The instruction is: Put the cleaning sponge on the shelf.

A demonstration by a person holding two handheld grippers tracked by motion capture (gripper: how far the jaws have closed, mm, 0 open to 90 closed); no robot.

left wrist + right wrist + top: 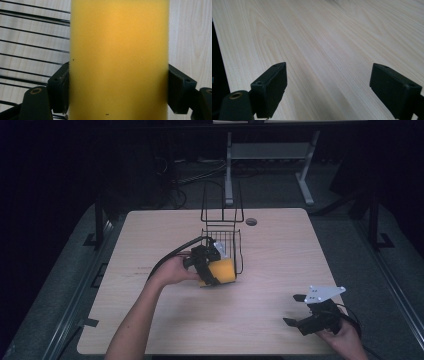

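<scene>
Resting low over the near right corner of the bench (280, 270), the right gripper (296, 310) had its fingers (270, 87) released wide apart, with bare wood between them. Farther in, the left gripper (212, 270) had its fingers (58, 88) clenched on both sides of a yellow sponge (118, 60). The sponge was held at the near side of the black wire basket (222, 232), mid-bench.

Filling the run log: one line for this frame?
left gripper: shut on yellow foam sponge | sponge: beside black wire basket | right gripper: open, holds nothing, above light wooden table
</scene>
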